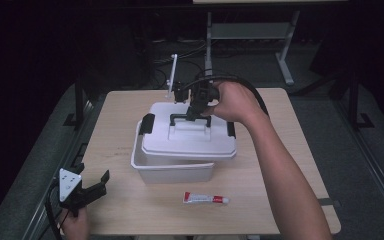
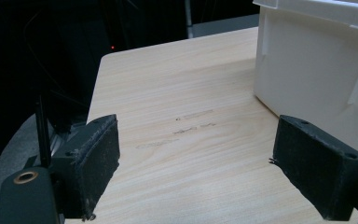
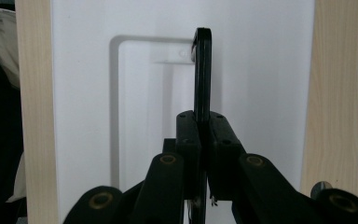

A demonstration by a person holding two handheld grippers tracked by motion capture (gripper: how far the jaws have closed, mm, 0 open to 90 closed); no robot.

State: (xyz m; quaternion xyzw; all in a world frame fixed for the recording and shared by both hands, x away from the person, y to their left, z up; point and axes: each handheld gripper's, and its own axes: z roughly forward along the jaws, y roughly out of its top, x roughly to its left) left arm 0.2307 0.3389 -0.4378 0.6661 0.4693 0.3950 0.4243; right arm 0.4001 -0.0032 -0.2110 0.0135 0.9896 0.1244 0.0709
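At a wooden table [image 1: 115, 150], the right gripper [image 1: 194, 111] pinches the black handle [image 3: 202, 70] of a white lid [image 1: 190, 142] — held skewed above its white box [image 1: 172, 172]. The left gripper [image 1: 87, 187] rests near the table's corner, jaws spread — a toothpaste tube [image 1: 206, 199] lies nearby.

I'm working in what looks like a lab or test room: a bare light wooden table [image 1: 130, 210] on grey carpet [image 1: 370, 145], darkness all round, cables [image 1: 180, 55] trailing across the floor, and the metal legs of another workbench [image 1: 285, 60] standing behind it.
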